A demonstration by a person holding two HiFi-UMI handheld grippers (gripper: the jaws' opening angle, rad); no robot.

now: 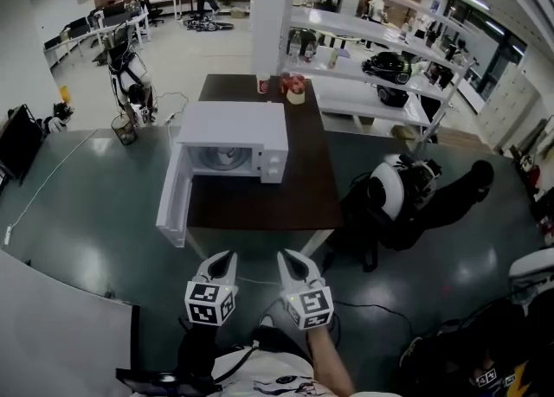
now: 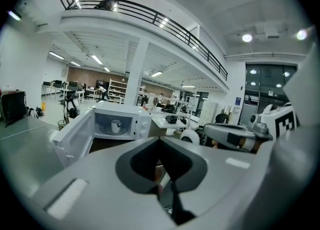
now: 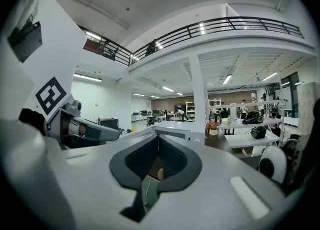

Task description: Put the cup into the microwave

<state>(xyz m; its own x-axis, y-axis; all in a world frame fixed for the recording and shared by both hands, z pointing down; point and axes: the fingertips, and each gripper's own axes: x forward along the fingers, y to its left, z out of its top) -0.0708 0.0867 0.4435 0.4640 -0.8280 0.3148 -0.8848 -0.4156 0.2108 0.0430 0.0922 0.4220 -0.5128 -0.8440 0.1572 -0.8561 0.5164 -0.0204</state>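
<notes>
- White, boxy microwave [image 1: 229, 140], door [image 1: 171, 198] open leftward, on a dark smooth table [image 1: 290, 201]; pale cup [image 2: 116, 126] inside.
- My left claw [image 1: 225, 259] and right claw [image 1: 287, 259] are clenched, empty, nearer me.

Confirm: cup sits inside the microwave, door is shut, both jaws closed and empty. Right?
Not quite. The door is open, swung out at the left of the microwave, as the head view shows. The rest holds: the cup sits inside, and the left gripper and right gripper have jaws closed and empty.
</notes>
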